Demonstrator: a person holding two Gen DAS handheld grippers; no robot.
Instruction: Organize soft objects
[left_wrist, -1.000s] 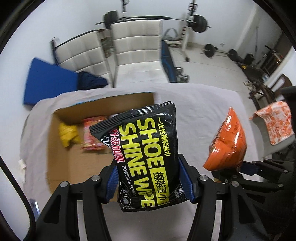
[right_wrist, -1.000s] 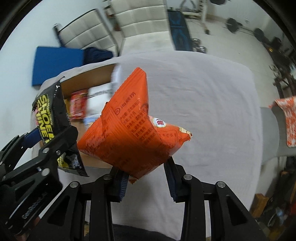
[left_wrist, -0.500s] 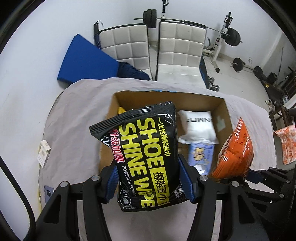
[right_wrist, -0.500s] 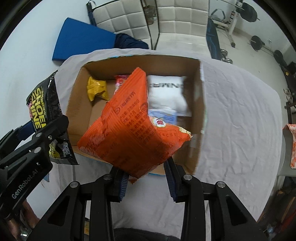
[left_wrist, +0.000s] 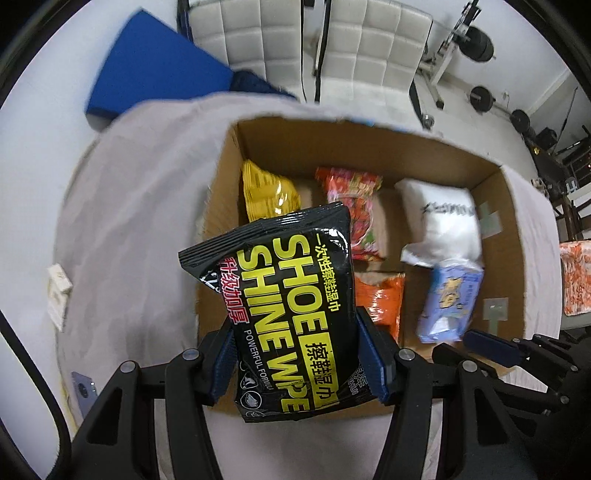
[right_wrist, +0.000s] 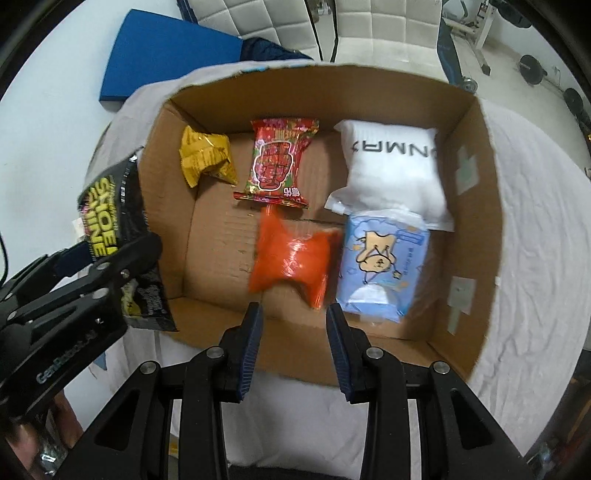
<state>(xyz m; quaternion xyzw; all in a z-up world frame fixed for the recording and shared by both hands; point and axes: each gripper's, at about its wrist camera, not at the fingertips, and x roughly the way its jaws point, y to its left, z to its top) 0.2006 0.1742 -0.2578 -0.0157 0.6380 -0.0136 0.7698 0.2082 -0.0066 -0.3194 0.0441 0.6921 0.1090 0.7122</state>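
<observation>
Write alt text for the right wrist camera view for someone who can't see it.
The right claw hangs open over a cardboard box, an orange snack bag blurred just beyond its fingertips. The box also holds yellow, red, white and blue packs.

The black pack (left_wrist: 295, 310) in the middle of the left wrist view says "SHOE SHINE WIPE" in big yellow letters. Under that, small white letters say "POWERFUL FORMULA". It also has pink and yellow Chinese words. In the right wrist view the same pack (right_wrist: 110, 221) sits at the left edge, and only "SHOE SHINE" shows, a bit blurry.

The white bag (right_wrist: 395, 166) in the upper right of the box has black letters seen upside down. They look like "NMA", and the rest cannot be read.

The black gripper arm (right_wrist: 62, 354) at the lower left says "GenRobot.AI" in grey letters.
</observation>
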